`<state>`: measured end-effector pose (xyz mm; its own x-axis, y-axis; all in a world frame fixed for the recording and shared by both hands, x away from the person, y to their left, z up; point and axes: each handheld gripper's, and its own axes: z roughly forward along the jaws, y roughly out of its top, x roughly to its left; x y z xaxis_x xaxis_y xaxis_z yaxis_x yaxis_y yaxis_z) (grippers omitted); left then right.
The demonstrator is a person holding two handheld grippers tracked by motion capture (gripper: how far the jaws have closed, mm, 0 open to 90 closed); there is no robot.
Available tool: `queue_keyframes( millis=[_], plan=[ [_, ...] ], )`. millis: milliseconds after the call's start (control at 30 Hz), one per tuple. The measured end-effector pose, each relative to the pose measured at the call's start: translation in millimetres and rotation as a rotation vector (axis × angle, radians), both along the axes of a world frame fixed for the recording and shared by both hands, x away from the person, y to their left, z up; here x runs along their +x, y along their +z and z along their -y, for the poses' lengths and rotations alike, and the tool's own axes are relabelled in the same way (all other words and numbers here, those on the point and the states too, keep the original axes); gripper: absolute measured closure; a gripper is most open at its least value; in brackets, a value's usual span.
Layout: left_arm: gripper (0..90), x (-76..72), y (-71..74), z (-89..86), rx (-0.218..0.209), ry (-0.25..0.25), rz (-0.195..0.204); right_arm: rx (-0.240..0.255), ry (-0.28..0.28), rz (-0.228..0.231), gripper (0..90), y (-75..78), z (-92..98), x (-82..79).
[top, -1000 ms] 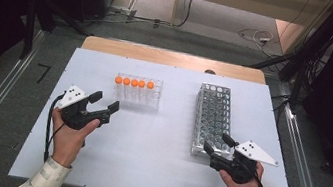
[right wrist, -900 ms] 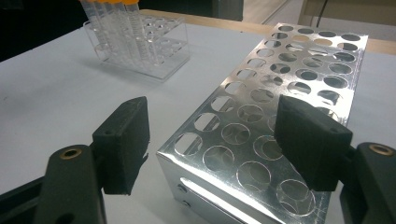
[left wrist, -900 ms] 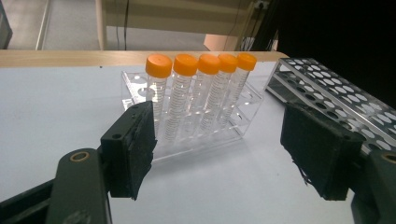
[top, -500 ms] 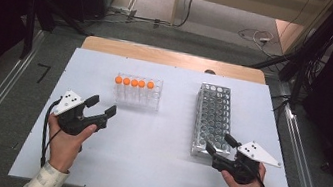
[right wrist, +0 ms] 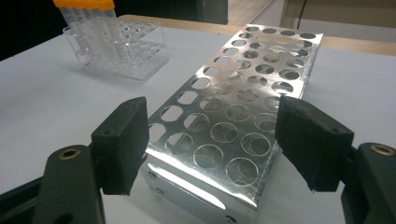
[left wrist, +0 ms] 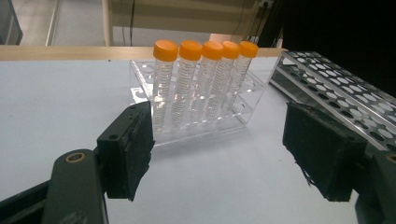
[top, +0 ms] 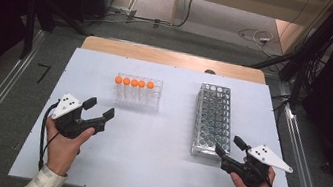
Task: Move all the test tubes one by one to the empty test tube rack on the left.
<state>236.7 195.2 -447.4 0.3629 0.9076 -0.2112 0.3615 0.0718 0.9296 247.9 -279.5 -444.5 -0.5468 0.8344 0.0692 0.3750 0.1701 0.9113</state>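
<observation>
In the high view, the table (top: 157, 173) is carrying a clear rack (top: 138, 92) toward its far edge, left of centre, and a metal rack (top: 212, 121) toward the right edge, reaching back from near the right hand. The tubes (top: 133, 83), five of them, are standing in a row along the clear rack's far side. The left gripper (top: 100, 108) is hovering near the left edge, jaws spread and having just opened a little, nothing between them, aiming toward the clear rack. The right gripper (top: 228, 147) is sitting just beside the metal rack's near end, jaws spread and pinching nothing.

The left gripper view is looking along its pads (left wrist: 130, 149) at the tubes (left wrist: 201, 84), showing what the high view is missing: orange screw caps, clear bodies with printed scale marks, all upright and touching side by side. The metal rack (left wrist: 336, 88) is lying off to the right.

The right gripper view is framing the metal rack (right wrist: 233, 135) between its pads (right wrist: 308, 140): shiny, with rows of round holes. The tubes (right wrist: 88, 23) are standing at the far left.
</observation>
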Motion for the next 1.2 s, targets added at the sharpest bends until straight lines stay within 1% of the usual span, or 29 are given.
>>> queue_keyframes(
  millis=[167, 333, 467, 600, 800, 1200],
  plan=[
    [24.5, -2.4, -1.9, -1.7, 0.002, 0.004, -0.004, 0.001, -0.013, -0.001, 24.8, 0.2, 5.6, -0.1],
    [24.4, -5.5, -2.5, -4.2, -0.001, 0.009, 0.002, 0.006, -0.03, -0.003, 24.8, 0.4, 11.3, -0.1],
    [24.2, -7.4, -4.7, -5.8, 0.0, 0.012, -0.004, 0.005, -0.043, -0.002, 24.8, -0.3, 17.0, 0.4],
    [21.6, -9.2, -6.4, -7.4, 0.002, 0.02, -0.007, 0.006, -0.059, -0.003, 24.8, -1.0, 22.7, 0.5],
    [21.4, -12.9, -7.7, -10.9, 0.0, 0.029, -0.008, 0.006, -0.077, -0.007, 24.8, -2.0, 29.2, 1.0],
    [20.1, -17.0, -16.2, -27.1, 0.002, 0.078, -0.034, 0.008, -0.124, -0.024, 24.7, -5.2, 45.3, 2.5]
  ],
)
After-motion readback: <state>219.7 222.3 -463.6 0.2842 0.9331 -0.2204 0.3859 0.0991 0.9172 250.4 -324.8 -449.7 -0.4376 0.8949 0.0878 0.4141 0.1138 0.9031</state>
